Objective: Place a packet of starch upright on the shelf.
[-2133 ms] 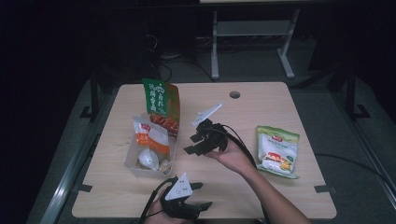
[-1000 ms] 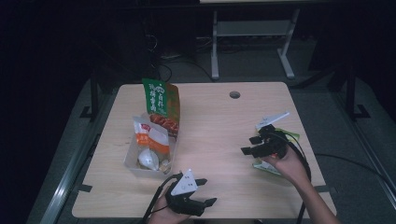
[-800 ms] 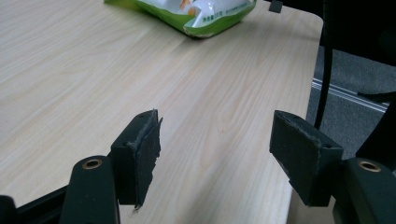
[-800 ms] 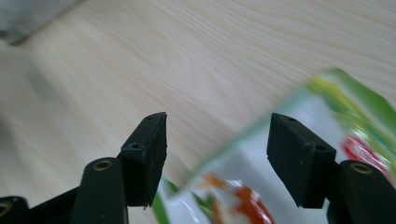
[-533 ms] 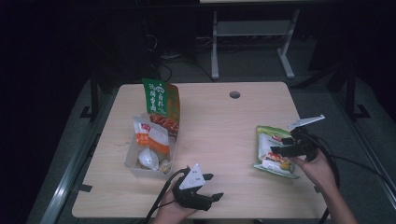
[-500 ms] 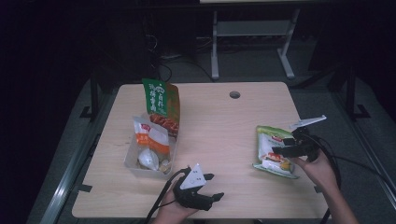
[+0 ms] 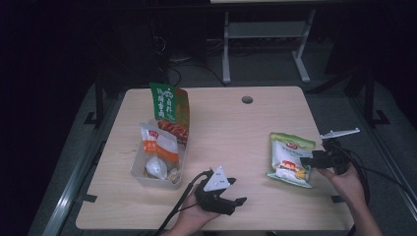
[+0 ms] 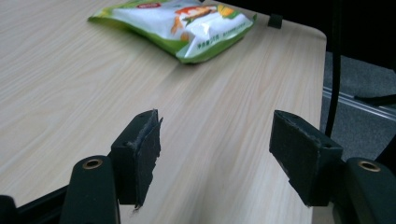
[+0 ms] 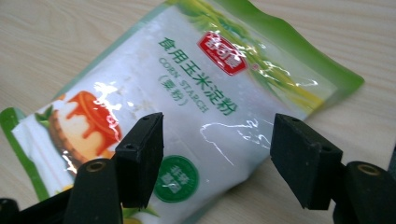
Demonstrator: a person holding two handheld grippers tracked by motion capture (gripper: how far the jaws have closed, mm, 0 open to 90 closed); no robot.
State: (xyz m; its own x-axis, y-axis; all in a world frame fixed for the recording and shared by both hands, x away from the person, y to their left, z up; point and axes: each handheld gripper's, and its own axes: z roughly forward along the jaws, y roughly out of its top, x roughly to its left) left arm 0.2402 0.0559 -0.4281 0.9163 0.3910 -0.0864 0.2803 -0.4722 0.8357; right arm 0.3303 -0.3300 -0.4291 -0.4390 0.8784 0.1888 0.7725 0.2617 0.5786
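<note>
right gripper: jaws wide apart, holding nothing, poised over the pouch | pouch: flat on table, just under and ahead of its jaws | left gripper: jaws wide apart, empty, pouch well ahead

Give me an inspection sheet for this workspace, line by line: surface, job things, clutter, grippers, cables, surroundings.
Surface: light wooden table, round hole near its far edge.
Job's things: corn starch bag lying flat, label up.
Clutter: clear bin holding pouches; green and orange bag standing at its far end.
Grippers: right gripper open over the corn starch bag; left gripper open, empty, above bare table.
Cables: black cable trailing from the left gripper.
Surroundings: dark floor, white desk frame behind.
</note>
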